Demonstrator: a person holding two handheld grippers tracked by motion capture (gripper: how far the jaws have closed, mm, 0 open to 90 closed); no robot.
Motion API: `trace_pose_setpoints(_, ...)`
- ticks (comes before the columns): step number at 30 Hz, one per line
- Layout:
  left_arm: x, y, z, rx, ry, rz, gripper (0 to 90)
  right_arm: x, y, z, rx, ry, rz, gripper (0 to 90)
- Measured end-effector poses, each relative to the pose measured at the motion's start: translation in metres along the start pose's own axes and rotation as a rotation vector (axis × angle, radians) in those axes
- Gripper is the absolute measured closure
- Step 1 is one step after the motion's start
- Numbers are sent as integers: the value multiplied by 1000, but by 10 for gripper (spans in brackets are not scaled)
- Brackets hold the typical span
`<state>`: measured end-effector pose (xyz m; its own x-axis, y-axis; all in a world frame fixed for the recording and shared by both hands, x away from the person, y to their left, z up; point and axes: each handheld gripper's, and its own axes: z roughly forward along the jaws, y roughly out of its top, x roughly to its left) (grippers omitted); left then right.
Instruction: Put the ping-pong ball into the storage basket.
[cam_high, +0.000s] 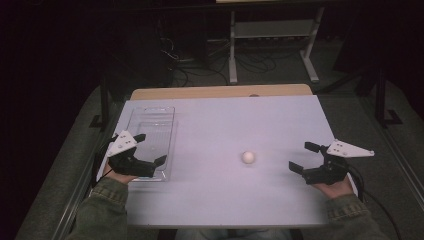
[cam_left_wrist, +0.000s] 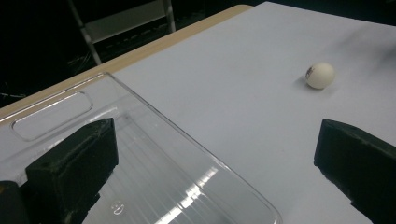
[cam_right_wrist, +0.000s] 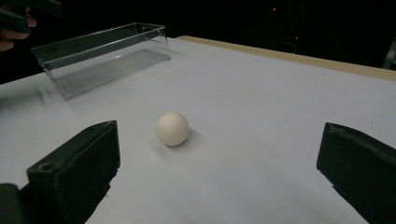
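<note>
**White ball alone on the table, clear tray empty at the left**

Dark surroundings frame a white-topped table (cam_high: 220, 195) with a strip of light wood along its far edge; behind it stand a pale metal frame and a tangle of cables on the floor.

Near the middle of the table, somewhat toward the person's right, lies a small ball (cam_high: 248, 157). It is round, smooth and off-white, matte rather than glossy, and casts a soft shadow on the surface. In the left gripper view a small dark mark shows on its side (cam_left_wrist: 320, 75); in the right gripper view the ball (cam_right_wrist: 172, 129) looks plain and unmarked. It touches nothing but the table.

At the left side of the table sits a clear plastic tray (cam_high: 150, 116), long and rectangular with upright walls and a ribbed floor. A slot-shaped handle cut-out shows at its far end in the left gripper view (cam_left_wrist: 51, 114). Nothing lies in it.

The left gripper (cam_high: 150, 148) hovers over the near end of the tray, jaws spread wide with nothing between them; one jaw is above the tray, the other above bare table.

The right gripper (cam_high: 303, 156) is held near the table's right edge, jaws likewise wide apart and gripping nothing, aimed toward the ball, which lies well apart from it.
</note>
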<state>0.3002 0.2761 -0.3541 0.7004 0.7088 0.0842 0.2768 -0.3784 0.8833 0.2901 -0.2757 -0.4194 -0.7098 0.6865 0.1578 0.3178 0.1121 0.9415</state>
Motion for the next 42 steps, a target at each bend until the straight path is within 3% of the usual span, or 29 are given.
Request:
trace_pose_setpoints(22, -11, 40, 21, 67, -66, 110, 0, 1, 0, 1, 7, 8, -2, 0)
trace_pose_setpoints(28, -14, 50, 28, 104, -81, 161, 0, 0, 0, 1, 8, 10, 1, 0)
trace_pose_setpoints(39, -27, 67, 38, 113, -108, 220, 0, 0, 0, 2, 13, 14, -4, 0)
trace_pose_setpoints(42, -28, 70, 39, 112, -117, 219, 0, 1, 0, 2, 15, 16, -5, 0)
